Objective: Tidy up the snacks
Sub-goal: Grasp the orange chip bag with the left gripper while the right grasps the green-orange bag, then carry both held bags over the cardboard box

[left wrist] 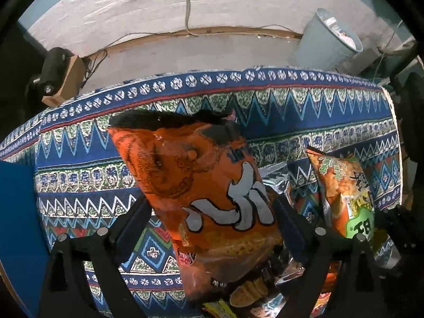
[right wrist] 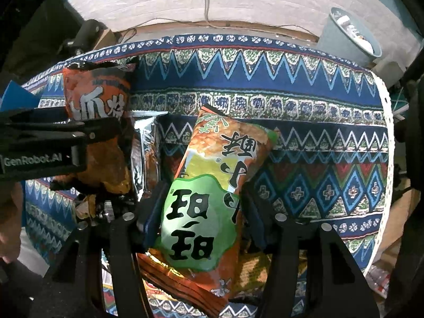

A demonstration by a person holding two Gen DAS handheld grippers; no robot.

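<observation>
The left claw (left wrist: 212, 220) stood apart around the orange snack bag (left wrist: 201, 185), which could topple; the right claw (right wrist: 201, 217) clamped the green-labelled snack bag (right wrist: 209, 185).

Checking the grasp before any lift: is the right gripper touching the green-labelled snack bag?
Touching. The right wrist view shows the right gripper with both blue pads pressed against the sides of the green-labelled snack bag.

On the patterned tablecloth (right wrist: 304, 100), the orange snack bag (left wrist: 201, 193) stands left of the green-labelled snack bag (right wrist: 209, 196), a foil packet (right wrist: 144, 148) between them, a bin (right wrist: 347, 34) behind.
</observation>
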